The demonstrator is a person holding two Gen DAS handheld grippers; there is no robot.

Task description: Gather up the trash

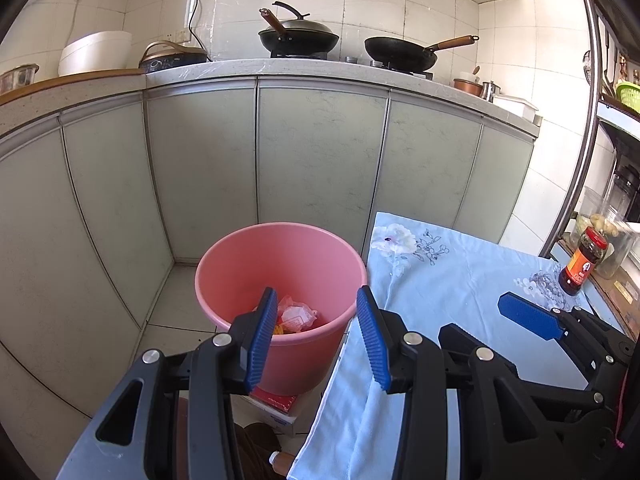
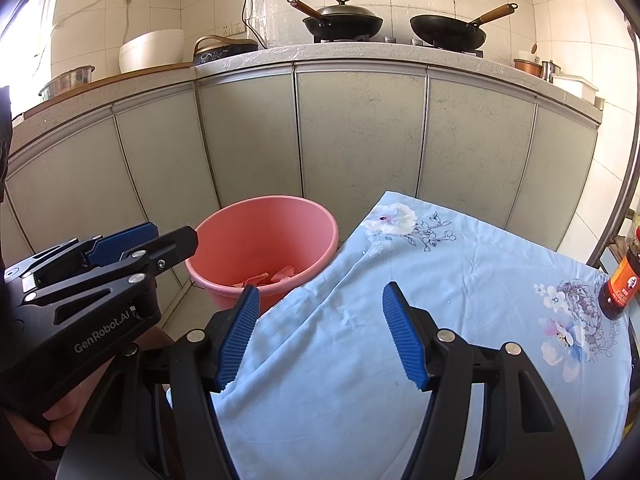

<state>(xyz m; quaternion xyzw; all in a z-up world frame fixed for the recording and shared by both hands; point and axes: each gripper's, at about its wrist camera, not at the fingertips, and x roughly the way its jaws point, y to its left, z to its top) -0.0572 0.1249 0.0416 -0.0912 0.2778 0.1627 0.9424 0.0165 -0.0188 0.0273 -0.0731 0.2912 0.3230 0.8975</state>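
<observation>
Trash first: crumpled wrappers (image 1: 294, 316), pinkish and white with a bit of yellow, lie at the bottom of the pink bucket (image 1: 280, 256), and that bucket stands on the floor just ahead of and below the left gripper (image 1: 316, 332). From the left wrist view the wrappers show right between the two blue pads, but deep down inside the bucket, not touched. The left gripper's jaws stand apart, nothing between them, nothing held. Its right-hand pad sits over the edge of the pale blue floral cloth (image 1: 460, 280), which drapes off the table beside the bucket.

Over to the right gripper (image 2: 320, 332): jaws spread wide too, empty, hovering above the blue cloth with bare fabric showing between the pads. The bucket is ahead and to its left, and a scrap of pink wrapper peeks over the near rim from this angle. Further left, the other gripper pokes in with a hand (image 2: 52, 432) wrapped around its grip.

Off to the right gripper's far right, at the table's edge, stands a jar of dark sauce (image 2: 620, 284) with an orange label, upright on the cloth.

Beyond the bucket runs a row of grey-green cabinet doors (image 1: 320, 152). Up on the counter above them: two black woks (image 1: 298, 38), one lidded, on the stove, a white rice cooker (image 1: 96, 54) off to the left, and a dark cooker with a curved handle beside it.

Below the left gripper, a red-and-white box (image 1: 276, 404) lies on the floor, tucked under the bucket's near side.
</observation>
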